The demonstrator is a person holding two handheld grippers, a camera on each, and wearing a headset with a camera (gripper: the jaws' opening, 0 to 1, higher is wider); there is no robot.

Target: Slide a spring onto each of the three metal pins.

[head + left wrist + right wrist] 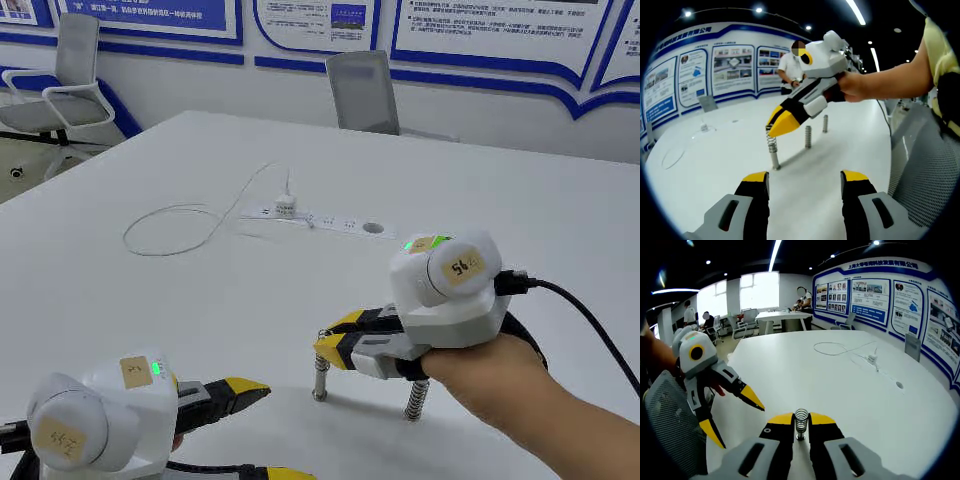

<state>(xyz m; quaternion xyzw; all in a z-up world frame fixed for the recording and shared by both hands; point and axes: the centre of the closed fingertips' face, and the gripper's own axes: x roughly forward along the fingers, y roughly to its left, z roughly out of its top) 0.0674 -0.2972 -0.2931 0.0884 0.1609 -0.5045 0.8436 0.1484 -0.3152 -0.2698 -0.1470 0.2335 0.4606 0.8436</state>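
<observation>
The right gripper [780,124] clamps the 3rd spring [771,143] high on the near pin [775,161], centre-left; the middle pin [808,136] and far pin [825,123] look already sprung. The left gripper [805,176] gapes idle at bottom centre; only seating seems left

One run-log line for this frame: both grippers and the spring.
step: spring at pin top, not seated | right gripper: shut on spring | left gripper: open, empty
</observation>
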